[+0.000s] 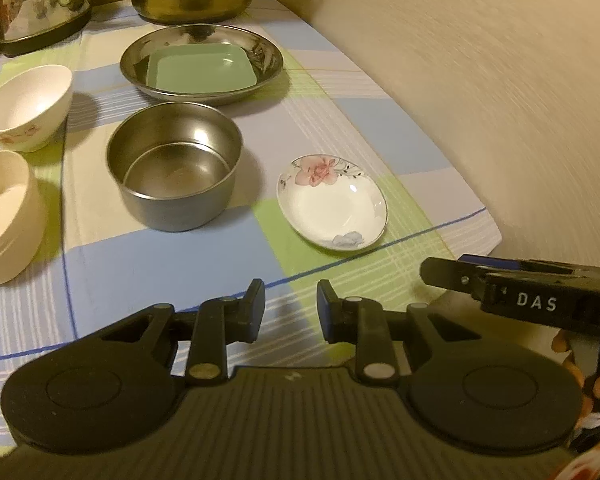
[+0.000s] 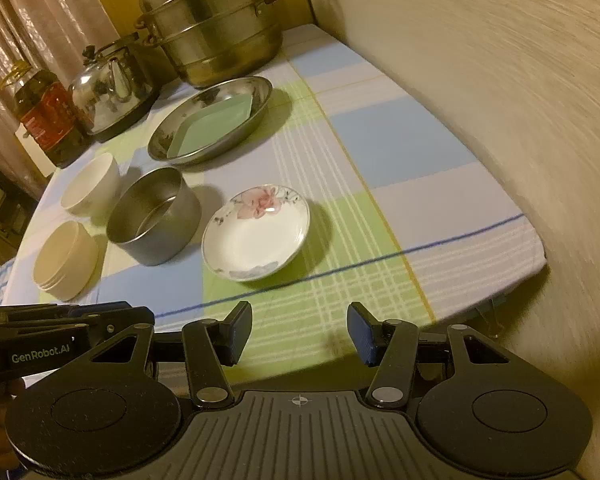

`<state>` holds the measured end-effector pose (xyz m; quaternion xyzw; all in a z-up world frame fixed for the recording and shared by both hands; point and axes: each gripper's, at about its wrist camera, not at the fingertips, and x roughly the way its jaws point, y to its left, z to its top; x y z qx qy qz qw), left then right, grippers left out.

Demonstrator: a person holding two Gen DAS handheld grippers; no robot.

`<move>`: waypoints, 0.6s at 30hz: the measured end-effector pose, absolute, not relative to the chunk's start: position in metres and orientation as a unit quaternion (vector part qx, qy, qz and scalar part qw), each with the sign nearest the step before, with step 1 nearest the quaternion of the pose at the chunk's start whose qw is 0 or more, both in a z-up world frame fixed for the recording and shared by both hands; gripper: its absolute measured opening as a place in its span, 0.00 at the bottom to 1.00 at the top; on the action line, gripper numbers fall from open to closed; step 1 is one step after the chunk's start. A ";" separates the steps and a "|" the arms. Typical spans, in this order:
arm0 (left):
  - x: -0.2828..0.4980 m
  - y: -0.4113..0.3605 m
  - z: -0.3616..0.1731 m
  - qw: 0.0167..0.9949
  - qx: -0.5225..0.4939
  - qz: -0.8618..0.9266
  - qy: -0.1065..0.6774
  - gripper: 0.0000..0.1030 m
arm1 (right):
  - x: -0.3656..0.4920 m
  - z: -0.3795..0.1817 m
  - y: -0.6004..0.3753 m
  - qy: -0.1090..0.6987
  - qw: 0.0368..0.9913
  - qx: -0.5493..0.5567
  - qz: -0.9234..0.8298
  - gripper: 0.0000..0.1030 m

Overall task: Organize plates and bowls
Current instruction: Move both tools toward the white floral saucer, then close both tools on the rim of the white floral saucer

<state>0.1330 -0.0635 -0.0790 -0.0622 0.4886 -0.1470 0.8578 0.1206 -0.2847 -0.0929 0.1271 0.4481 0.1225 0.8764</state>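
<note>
Black plastic fills the near edge of both wrist views: the left gripper (image 1: 290,308) has its ribbed pads a small way apart with nothing between them, and the right gripper (image 2: 299,334) stands wider, also empty, its pads blue. Both hover over the near edge of the checked tablecloth (image 2: 380,152) — blue, green and white squares with thin lines. White letters "DAS" show on the side of the right tool, and "GenRobot.AI" on the left one.

Taking the steel bowl (image 1: 174,168) as landmark — a straight-walled, dull-grey round tin — the stacked steel steamer pot (image 2: 212,28) rises well behind it, brass-toned with looped handles. A shiny kettle (image 2: 108,88) and an oil bottle (image 2: 44,116) with a red label stand behind and to the left. Just behind sits a shallow steel plate (image 1: 202,62) holding a square pale-green dish (image 1: 202,68). Right of the bowl lies a glossy white saucer (image 1: 332,202) painted with 1 pink flower. To the left are a white porcelain bowl (image 1: 26,106) and, nearer, a cream ridged bowl (image 1: 6,216).
</note>
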 end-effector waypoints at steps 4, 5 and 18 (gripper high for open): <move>0.145 -0.072 -0.086 0.856 -0.067 -0.145 0.492 0.24 | 0.133 -0.098 -0.285 0.441 0.880 0.125 0.123 0.52; 0.148 -0.074 -0.087 0.856 -0.066 -0.144 0.491 0.24 | 0.136 -0.099 -0.285 0.439 0.881 0.124 0.123 0.52; 0.186 -0.088 -0.108 0.856 -0.070 -0.138 0.494 0.23 | 0.174 -0.111 -0.276 0.417 0.894 0.109 0.121 0.48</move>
